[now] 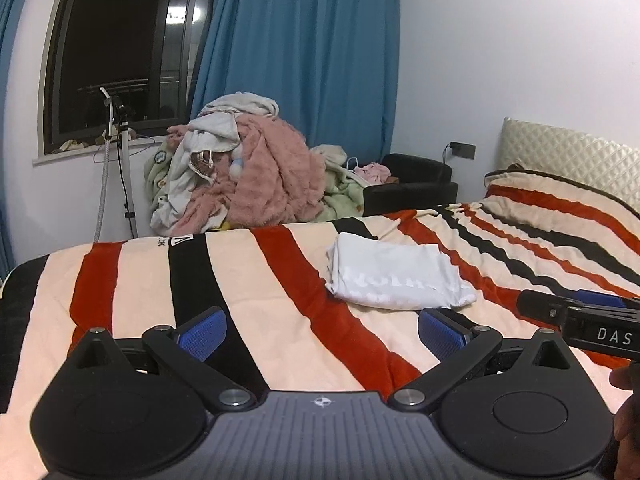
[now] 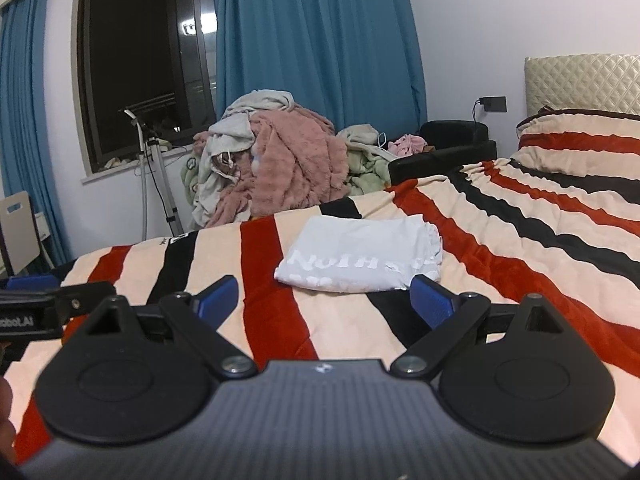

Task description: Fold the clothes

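In the left wrist view, a dark window point(image 1: 120, 48) fills the upper left, with a white stand point(image 1: 126, 168) below it against the wall. Blue curtains point(image 1: 304, 52) hang at upper centre, and under them sits a heap of pink and pale clothes point(image 1: 248, 172). The striped blanket point(image 1: 140, 276) covers the bed across the whole lower half. The left gripper point(image 1: 320, 334) is at the bottom, its blue pads spread wide with nothing between them. A folded white shirt point(image 1: 396, 276) lies on the blanket right of centre, just beyond the right pad. The right gripper point(image 1: 580, 312) enters at the right edge; from here I cannot tell its state. A pillow point(image 1: 560, 204) and headboard point(image 1: 568, 152) are at the upper right.

In the right wrist view, the left gripper point(image 2: 60, 300) shows at the left edge. The right gripper point(image 2: 324, 300) at bottom centre is spread wide and empty. The shirt point(image 2: 360, 256) lies at centre, print facing up, just ahead of the pads.
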Demonstrator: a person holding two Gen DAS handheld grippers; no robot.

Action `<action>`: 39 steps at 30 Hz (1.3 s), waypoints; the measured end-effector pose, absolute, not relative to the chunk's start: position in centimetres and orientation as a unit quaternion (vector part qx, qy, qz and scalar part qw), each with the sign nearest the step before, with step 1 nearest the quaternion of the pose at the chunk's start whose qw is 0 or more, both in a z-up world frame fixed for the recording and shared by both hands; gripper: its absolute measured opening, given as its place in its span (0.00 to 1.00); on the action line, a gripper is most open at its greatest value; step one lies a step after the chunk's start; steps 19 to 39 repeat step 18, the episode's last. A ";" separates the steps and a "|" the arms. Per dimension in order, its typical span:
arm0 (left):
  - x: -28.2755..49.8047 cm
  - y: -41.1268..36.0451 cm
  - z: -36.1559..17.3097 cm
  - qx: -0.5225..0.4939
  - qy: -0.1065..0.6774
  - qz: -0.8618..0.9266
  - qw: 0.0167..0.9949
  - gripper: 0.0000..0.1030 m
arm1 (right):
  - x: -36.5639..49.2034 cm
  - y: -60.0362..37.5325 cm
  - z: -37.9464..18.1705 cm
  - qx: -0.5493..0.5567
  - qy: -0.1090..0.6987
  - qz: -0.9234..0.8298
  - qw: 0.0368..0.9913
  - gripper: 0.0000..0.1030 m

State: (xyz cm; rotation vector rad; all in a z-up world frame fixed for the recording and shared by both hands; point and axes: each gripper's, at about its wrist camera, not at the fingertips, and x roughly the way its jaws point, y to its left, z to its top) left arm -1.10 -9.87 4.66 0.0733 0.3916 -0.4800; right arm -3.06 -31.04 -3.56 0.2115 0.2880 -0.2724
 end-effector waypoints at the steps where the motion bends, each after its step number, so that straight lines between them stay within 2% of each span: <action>1: -1.1 -9.9 4.6 0.036 0.192 -0.235 0.952 1.00 | -3.0 -31.0 -3.6 0.104 0.145 -0.136 0.975 0.91; 39: -1.0 -9.8 4.7 0.031 0.196 -0.231 0.953 1.00 | -2.9 -31.1 -3.6 0.103 0.153 -0.140 0.973 0.91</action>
